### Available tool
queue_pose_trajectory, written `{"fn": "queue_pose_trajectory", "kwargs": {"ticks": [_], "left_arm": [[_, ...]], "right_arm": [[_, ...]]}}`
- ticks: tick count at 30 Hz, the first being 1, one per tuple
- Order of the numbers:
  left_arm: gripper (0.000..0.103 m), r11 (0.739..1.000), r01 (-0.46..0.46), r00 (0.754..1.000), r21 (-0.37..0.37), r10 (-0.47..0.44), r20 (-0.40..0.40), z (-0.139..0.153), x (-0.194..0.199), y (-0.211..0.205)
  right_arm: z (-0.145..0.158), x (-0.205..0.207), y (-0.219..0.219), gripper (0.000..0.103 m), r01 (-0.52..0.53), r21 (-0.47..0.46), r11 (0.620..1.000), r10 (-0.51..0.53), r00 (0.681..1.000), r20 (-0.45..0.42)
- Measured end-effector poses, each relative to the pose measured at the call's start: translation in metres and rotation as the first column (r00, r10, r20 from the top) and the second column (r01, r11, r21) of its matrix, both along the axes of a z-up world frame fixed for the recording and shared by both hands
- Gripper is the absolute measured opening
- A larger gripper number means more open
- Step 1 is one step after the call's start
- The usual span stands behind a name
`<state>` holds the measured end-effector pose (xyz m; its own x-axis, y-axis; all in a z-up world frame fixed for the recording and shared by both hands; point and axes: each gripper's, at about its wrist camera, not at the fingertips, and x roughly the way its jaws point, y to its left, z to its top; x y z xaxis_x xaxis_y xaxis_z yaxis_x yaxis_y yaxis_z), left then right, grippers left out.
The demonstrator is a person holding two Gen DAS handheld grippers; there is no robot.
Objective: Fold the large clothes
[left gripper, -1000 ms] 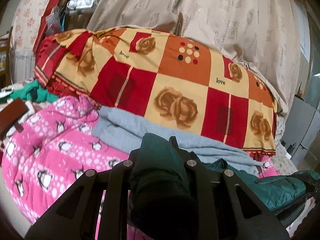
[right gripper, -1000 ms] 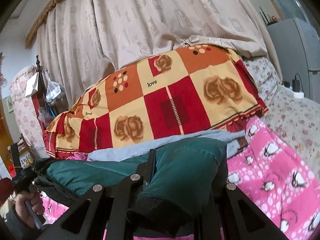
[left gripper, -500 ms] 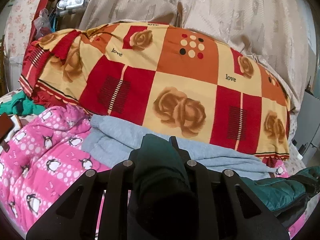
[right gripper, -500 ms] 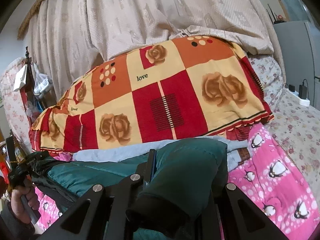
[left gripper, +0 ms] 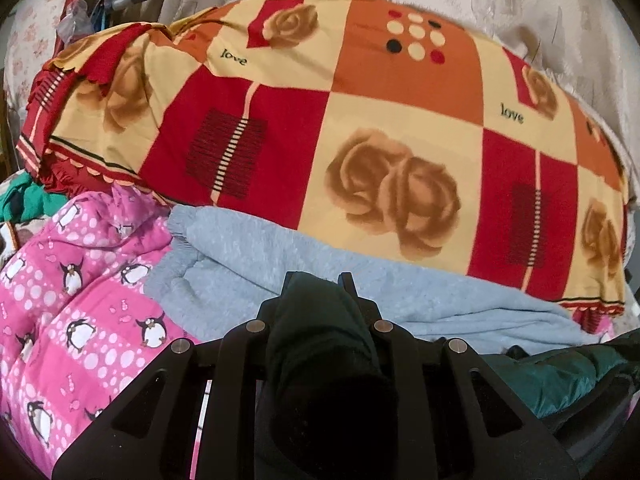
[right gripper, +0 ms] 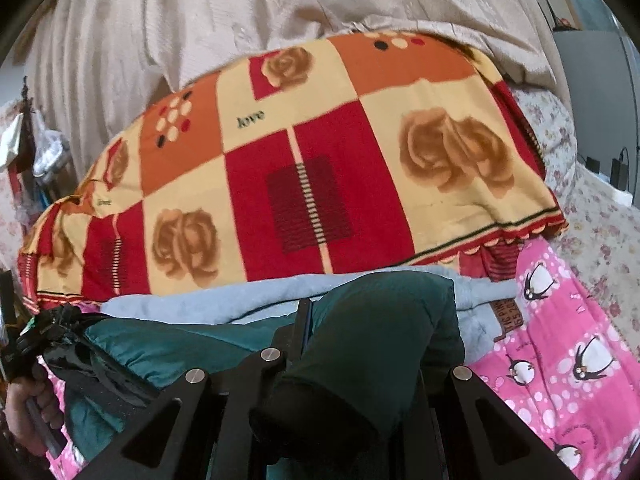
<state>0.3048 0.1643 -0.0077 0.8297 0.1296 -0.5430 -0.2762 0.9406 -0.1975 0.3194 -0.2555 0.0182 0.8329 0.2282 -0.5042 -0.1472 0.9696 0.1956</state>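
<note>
left wrist: one green jacket [left gripper: 320, 344]

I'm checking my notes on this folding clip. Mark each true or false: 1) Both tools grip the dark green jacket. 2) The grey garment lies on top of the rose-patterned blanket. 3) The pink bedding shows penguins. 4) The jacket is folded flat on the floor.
1) True: the left tool and the right tool are each shut on the green jacket.
2) False: the grey garment lies in front of the rose-patterned blanket, below it.
3) True: pink bedding.
4) False: it is held up between the tools.
</note>
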Motion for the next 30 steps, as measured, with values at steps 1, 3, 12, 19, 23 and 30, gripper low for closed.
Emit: {"fn": "queue_pose_trajectory", "kwargs": {"ticks": [1, 3, 12, 19, 23, 30], "left_arm": [[0.018, 1.0, -0.002, 1.0, 0.002, 0.002, -0.006, -0.002, 0.004, 0.001], [0.018, 1.0, -0.006, 1.0, 0.008, 0.006, -0.019, -0.006, 0.012, 0.001], [0.018, 0.998, -0.034, 0.994, 0.044, 0.039, -0.106, -0.038, 0.047, 0.004], [0.018, 0.998, -0.058, 0.984, 0.04, 0.064, -0.169, -0.068, 0.064, 0.007], [0.018, 0.997, -0.067, 0.979, 0.028, 0.071, -0.193, -0.079, 0.069, 0.01], [0.021, 0.997, -0.078, 0.97, 0.015, 0.079, -0.231, -0.094, 0.075, 0.013]], "right_arm": [[-0.003, 0.005, 0.002, 0.013, 0.003, -0.006, 1.0, -0.003, 1.0, -0.003], [-0.008, 0.013, 0.005, 0.013, 0.006, -0.02, 1.0, -0.007, 1.0, -0.014], [-0.034, 0.05, 0.017, 0.013, 0.005, -0.071, 0.997, -0.01, 0.998, -0.061], [-0.057, 0.071, 0.024, 0.014, -0.007, -0.095, 0.995, -0.004, 0.993, -0.116], [-0.067, 0.077, 0.029, 0.014, -0.01, -0.111, 0.994, -0.005, 0.991, -0.135], [-0.086, 0.085, 0.034, 0.013, -0.01, -0.136, 0.991, -0.014, 0.985, -0.169]]}}
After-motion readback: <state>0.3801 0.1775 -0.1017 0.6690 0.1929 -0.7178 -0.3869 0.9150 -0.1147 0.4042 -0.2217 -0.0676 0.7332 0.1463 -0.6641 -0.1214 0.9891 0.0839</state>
